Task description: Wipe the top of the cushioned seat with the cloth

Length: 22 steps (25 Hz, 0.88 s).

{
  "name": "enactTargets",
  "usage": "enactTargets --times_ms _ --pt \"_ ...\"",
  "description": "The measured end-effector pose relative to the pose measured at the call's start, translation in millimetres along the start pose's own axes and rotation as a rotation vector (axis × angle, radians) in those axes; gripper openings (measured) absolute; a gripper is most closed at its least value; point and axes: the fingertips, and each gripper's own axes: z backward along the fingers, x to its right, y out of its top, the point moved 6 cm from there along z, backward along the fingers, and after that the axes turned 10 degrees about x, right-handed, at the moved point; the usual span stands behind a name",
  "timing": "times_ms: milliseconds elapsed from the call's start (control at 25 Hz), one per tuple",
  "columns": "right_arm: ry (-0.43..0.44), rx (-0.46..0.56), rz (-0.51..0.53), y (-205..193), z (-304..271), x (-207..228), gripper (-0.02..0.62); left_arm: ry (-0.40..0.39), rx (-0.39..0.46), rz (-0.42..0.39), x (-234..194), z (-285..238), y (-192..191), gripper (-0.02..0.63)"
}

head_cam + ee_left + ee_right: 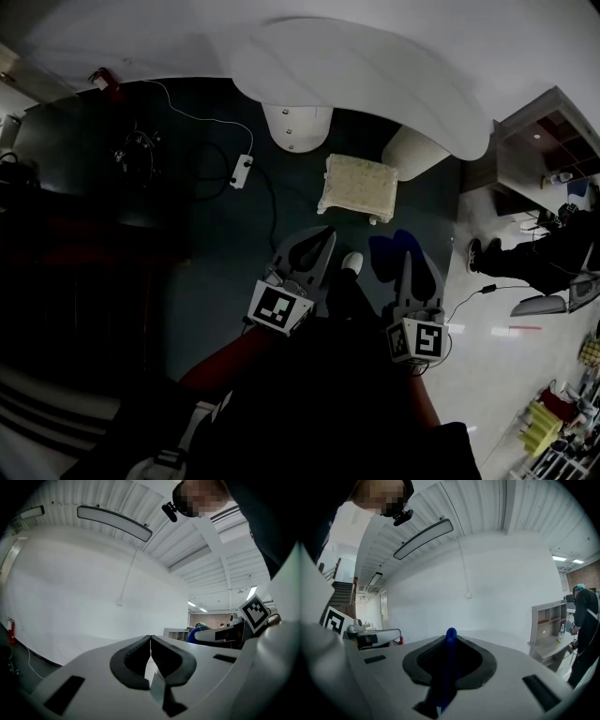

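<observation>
The cushioned seat (358, 185), a small cream stool, stands on the dark floor just ahead of both grippers in the head view. My left gripper (325, 232) is held low near my body, short of the seat's near left corner, and its jaws are closed tip to tip (150, 638) with nothing from the task in them. My right gripper (410, 255) is to the right, shut on a blue cloth (385, 251). In the right gripper view the cloth (449, 667) runs up between the pads and pokes out past the gripper's tips (451, 638). Both gripper views look at wall and ceiling, not the seat.
A white curved table (375, 75) overhangs the seat, with pedestals (295, 125) behind it. A power strip (242, 171) and cable lie on the floor at left. A shelf unit (544, 141) and a seated person (534, 253) are at right. My shoe (352, 262) shows between the grippers.
</observation>
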Motion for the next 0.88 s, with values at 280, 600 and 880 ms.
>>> enactTargets --times_ms 280,600,880 --pt "0.065 -0.020 -0.012 -22.3 -60.9 33.0 0.072 0.058 -0.030 -0.045 -23.9 -41.1 -18.9 0.015" --pt "0.193 -0.023 -0.028 -25.2 -162.5 78.5 0.072 0.153 -0.066 -0.068 -73.8 -126.3 -26.1 0.015" --pt "0.205 -0.083 -0.091 -41.6 -231.1 142.8 0.072 0.156 -0.091 -0.098 -94.1 -189.0 -35.3 0.015"
